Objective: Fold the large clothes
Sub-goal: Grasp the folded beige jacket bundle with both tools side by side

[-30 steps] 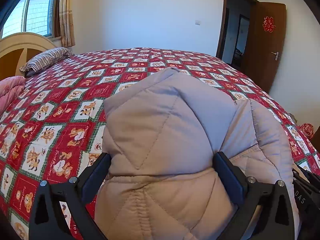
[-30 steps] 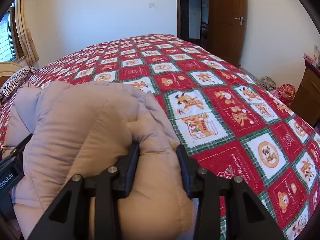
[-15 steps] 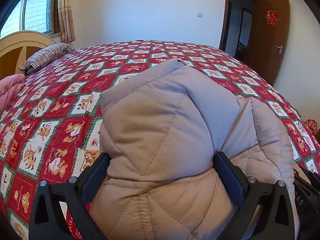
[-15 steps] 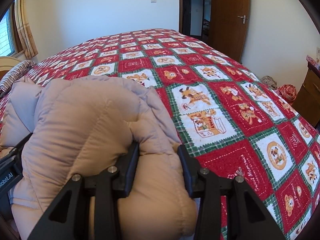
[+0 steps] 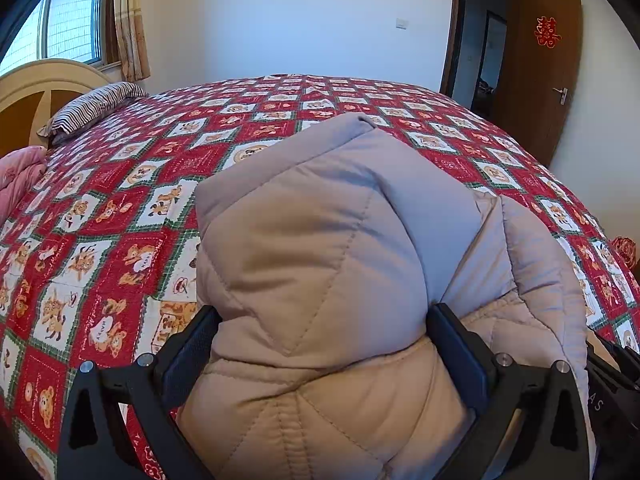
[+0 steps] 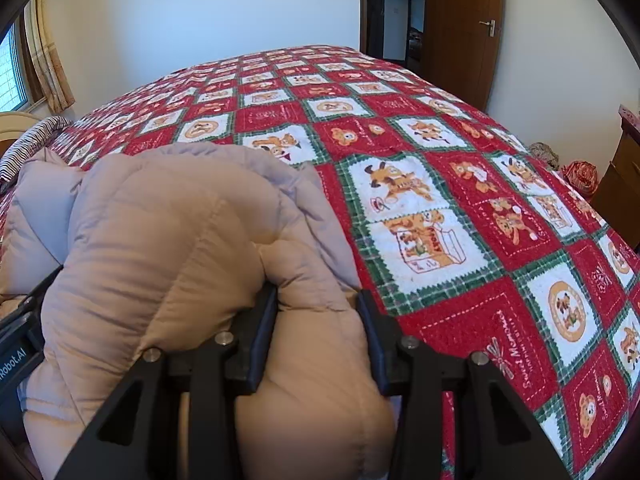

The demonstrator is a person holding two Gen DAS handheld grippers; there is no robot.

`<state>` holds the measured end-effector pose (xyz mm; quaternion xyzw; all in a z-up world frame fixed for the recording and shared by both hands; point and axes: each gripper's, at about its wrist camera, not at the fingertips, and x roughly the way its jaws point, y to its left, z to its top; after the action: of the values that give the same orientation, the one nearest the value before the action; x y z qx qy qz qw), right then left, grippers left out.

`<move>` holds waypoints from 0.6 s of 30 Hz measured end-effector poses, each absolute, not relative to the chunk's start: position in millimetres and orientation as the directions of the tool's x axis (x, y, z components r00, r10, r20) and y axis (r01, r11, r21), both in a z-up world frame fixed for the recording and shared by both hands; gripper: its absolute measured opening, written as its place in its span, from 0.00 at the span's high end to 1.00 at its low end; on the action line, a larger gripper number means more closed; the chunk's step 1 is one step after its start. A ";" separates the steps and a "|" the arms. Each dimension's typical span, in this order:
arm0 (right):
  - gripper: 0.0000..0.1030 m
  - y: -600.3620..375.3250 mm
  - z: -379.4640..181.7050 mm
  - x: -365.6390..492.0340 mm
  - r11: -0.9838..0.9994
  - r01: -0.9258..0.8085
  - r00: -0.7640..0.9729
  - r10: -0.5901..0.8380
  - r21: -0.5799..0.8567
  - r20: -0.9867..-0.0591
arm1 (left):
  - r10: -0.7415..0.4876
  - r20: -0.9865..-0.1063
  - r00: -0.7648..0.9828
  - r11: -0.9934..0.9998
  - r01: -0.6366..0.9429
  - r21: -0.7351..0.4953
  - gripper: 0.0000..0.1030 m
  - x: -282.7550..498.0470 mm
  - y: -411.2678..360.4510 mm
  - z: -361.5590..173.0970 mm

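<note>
A beige quilted padded jacket is bunched up and held above the bed's near edge. My left gripper is shut on a thick fold of it; the fabric bulges between the two black fingers and hides the fingertips. In the right wrist view the same jacket fills the lower left. My right gripper is shut on another thick fold of it. The two grippers are side by side, each one's body showing at the edge of the other's view.
A bed with a red, white and green bear-patterned quilt stretches ahead. A striped pillow and a pink blanket lie at the headboard on the left. A brown door stands open at the right. A wooden cabinet is beside the bed.
Both grippers have lifted and moved forward over the bed with the jacket in their grip. More of the quilt shows below the jacket.
</note>
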<state>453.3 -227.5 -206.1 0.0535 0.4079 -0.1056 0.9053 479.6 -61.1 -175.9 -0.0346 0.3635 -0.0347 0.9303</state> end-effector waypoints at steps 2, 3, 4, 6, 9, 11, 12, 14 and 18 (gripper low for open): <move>0.56 -227.6 -206.7 454.4 0.972 0.235 0.644 -0.146 0.013 -0.751 | -0.088 -0.676 0.731 0.995 0.040 -0.086 0.00 480.3 -61.9 -176.1; 0.56 -227.2 -206.8 455.0 0.972 0.236 0.643 -0.146 0.013 -0.752 | -0.086 -0.678 0.730 0.996 0.040 -0.084 0.00 480.9 -62.3 -176.4; 0.56 -227.4 -207.0 455.2 0.972 0.236 0.643 -0.145 0.014 -0.752 | -0.086 -0.679 0.729 0.996 0.040 -0.083 0.00 481.3 -62.4 -176.6; 0.56 -228.1 -207.6 456.1 0.971 0.237 0.640 -0.142 0.018 -0.755 | -0.085 -0.682 0.726 0.996 0.039 -0.082 0.00 481.9 -62.4 -177.3; 0.55 -231.0 -208.9 458.2 0.971 0.235 0.635 -0.125 0.037 -0.762 | -0.090 -0.683 0.725 0.995 0.042 -0.087 0.00 483.5 -63.0 -178.2; 0.54 -233.6 -209.9 458.8 0.971 0.235 0.634 -0.110 0.055 -0.765 | -0.088 -0.683 0.726 0.996 0.041 -0.084 0.00 483.9 -62.9 -178.2; 0.54 -234.2 -210.2 458.9 0.970 0.236 0.635 -0.108 0.058 -0.765 | -0.087 -0.682 0.726 0.996 0.041 -0.084 0.00 484.2 -62.7 -178.4; 0.54 -234.6 -210.7 458.8 0.970 0.237 0.636 -0.106 0.063 -0.764 | -0.090 -0.682 0.725 0.995 0.042 -0.086 0.00 484.6 -62.6 -178.4; 0.52 -238.1 -212.2 457.0 0.966 0.240 0.646 -0.088 0.092 -0.758 | -0.094 -0.680 0.727 0.995 0.042 -0.093 0.00 483.5 -62.2 -177.5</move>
<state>457.0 -238.1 -212.2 0.0922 0.4106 -0.0909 0.9026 483.5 -62.2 -177.5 -0.0358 0.3679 -0.0366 0.9285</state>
